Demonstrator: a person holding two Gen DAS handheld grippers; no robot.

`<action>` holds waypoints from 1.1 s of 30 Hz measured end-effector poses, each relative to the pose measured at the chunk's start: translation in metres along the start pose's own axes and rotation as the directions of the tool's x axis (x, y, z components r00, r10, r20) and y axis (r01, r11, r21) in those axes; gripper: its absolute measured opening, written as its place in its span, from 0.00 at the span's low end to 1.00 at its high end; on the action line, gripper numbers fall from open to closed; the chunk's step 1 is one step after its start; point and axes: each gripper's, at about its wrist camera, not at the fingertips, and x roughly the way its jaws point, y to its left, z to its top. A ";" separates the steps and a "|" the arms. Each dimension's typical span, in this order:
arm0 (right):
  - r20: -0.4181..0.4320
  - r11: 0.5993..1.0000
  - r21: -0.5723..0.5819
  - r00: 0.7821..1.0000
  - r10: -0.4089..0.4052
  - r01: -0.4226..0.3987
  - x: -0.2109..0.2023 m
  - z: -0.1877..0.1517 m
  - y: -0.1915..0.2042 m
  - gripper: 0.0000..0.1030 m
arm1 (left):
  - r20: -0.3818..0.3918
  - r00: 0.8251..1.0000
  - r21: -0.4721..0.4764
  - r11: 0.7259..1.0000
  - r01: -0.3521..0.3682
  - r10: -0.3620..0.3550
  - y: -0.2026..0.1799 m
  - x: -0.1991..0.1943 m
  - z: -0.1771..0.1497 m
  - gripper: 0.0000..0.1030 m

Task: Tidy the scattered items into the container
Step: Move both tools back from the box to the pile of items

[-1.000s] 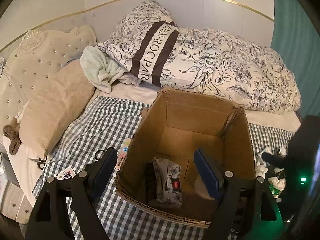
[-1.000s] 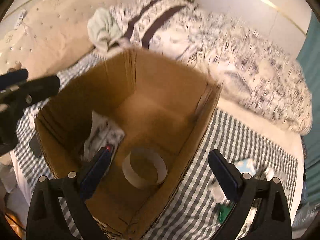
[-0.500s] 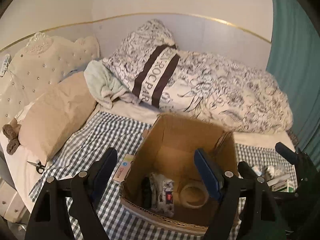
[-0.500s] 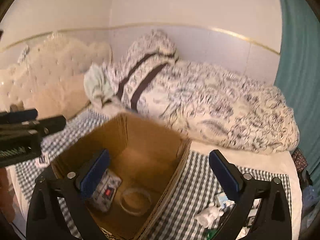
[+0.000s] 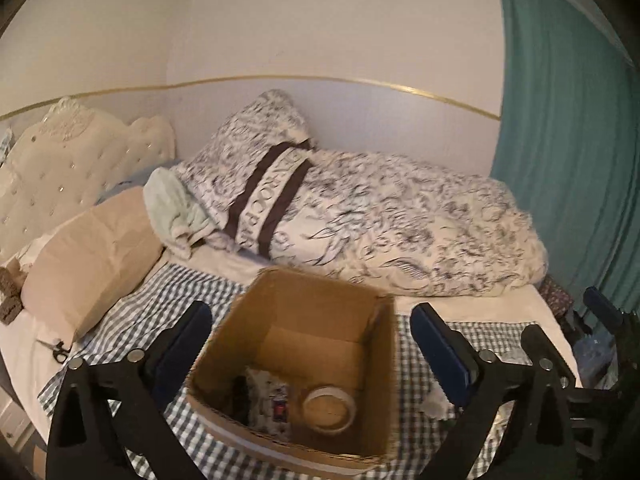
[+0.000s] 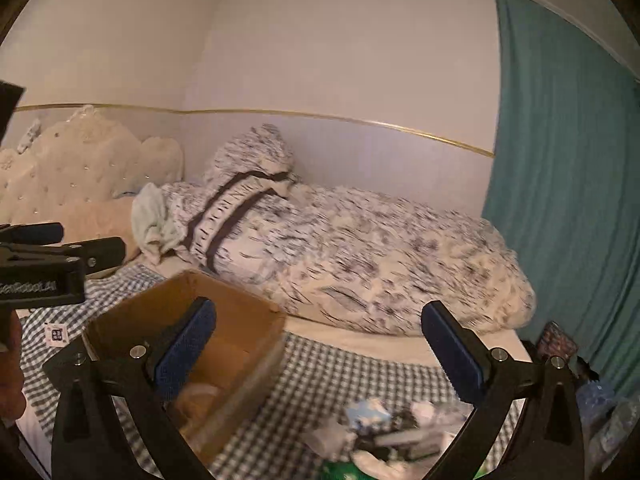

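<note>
A brown box point(image 5: 304, 344) sits on the bed point(image 5: 400, 364), on a blue and white check sheet. The box is open at the top. Inside it, at the near end, lie a tape roll point(image 5: 328, 408) on the right and a flowery pouch point(image 5: 270, 404) on the left, just beside each other.

The left tongs point(image 5: 308, 356) are up over the near part of the box. They have just been opening and now stand wide apart. Nothing is between them but the box below.

The right tongs point(image 6: 320, 348) are also wide apart and grip nothing. They are to the right of the box, above the check sheet. Below them, near the right edge of the bed, lies a blurry heap of small things point(image 6: 384, 428); I cannot tell what each one is.

A pair of scissors point(image 5: 56, 350) lies on the far left side of the bed, near a tan pillow point(image 5: 88, 256). A small card point(image 6: 56, 334) lies on the sheet left of the box. A big flowery blanket point(image 5: 380, 220) is piled at the far side by the wall. A green curtain point(image 5: 568, 140) hangs on the right.
</note>
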 end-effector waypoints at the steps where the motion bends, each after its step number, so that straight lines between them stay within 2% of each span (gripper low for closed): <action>1: -0.011 1.000 0.011 1.000 -0.007 0.007 -0.004 0.001 -0.007 1.00 | 0.010 1.000 0.009 1.000 0.010 -0.010 -0.007 -0.003 -0.001 1.00; 5: -0.001 0.998 0.066 1.000 -0.025 0.025 -0.022 -0.001 -0.033 1.00 | 0.017 0.999 0.025 0.999 0.035 -0.035 -0.029 -0.007 -0.004 1.00; 12: -0.063 0.989 0.078 0.991 -0.117 0.122 -0.042 -0.016 -0.076 1.00 | -0.009 0.997 0.040 0.996 0.081 -0.081 -0.065 -0.006 -0.013 1.00; 16: -0.085 0.993 0.074 0.993 -0.086 0.092 -0.051 -0.024 -0.100 1.00 | -0.029 0.993 0.060 0.992 0.114 -0.113 -0.085 -0.004 -0.017 1.00; 19: -0.119 0.993 0.052 0.988 -0.100 0.107 -0.055 -0.028 -0.117 1.00 | -0.026 0.992 0.087 0.989 0.122 -0.120 -0.099 -0.005 -0.019 1.00; 23: -0.165 0.991 0.090 0.982 -0.088 0.103 -0.052 -0.032 -0.147 1.00 | -0.052 0.989 0.099 0.984 0.146 -0.141 -0.114 0.001 -0.023 1.00; 25: -0.220 0.987 0.126 0.973 -0.074 0.104 -0.040 -0.039 -0.163 1.00 | -0.064 0.987 0.115 0.982 0.152 -0.146 -0.122 0.005 -0.030 1.00; 28: -0.370 0.981 0.159 0.928 -0.049 0.115 -0.017 -0.064 -0.181 1.00 | -0.093 0.986 0.139 0.978 0.154 -0.142 -0.133 0.014 -0.042 1.00; 30: -0.418 0.976 0.181 0.908 -0.033 0.119 -0.008 -0.085 -0.188 1.00 | -0.116 0.983 0.146 0.976 0.159 -0.142 -0.138 0.021 -0.049 1.00; 33: -0.455 0.975 0.181 0.890 -0.032 0.127 0.001 -0.108 -0.194 1.00 | -0.153 0.978 0.161 0.974 0.163 -0.138 -0.147 0.033 -0.061 1.00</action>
